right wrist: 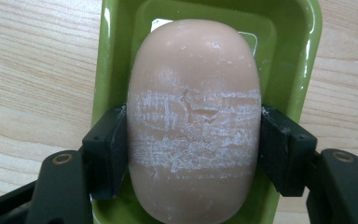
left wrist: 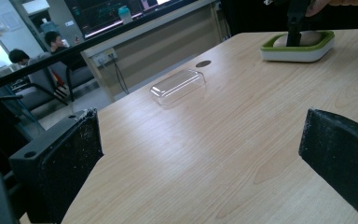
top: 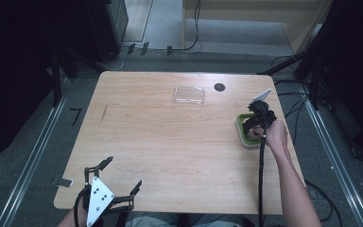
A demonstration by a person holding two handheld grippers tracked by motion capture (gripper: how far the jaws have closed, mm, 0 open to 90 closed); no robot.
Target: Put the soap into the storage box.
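High view: clear lid (top: 189, 94) well apart from dish (top: 241, 128).

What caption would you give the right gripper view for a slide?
Right gripper shut on a scuffed beige soap bar, over its green soap dish on the wooden table.

A soap bar (right wrist: 193, 121) lay in a dish (right wrist: 303, 60), which sat near the right edge of the table (top: 170, 142). The right gripper (right wrist: 193, 154) stood over the dish, its jaws pressed against the bar's two sides. Left of the dish and farther back lay a clear lid (top: 189, 94), with a small round disc (top: 220, 87) just to its right. The left gripper (top: 111, 182) hovered at the near left corner, well apart from everything, jaws spread.
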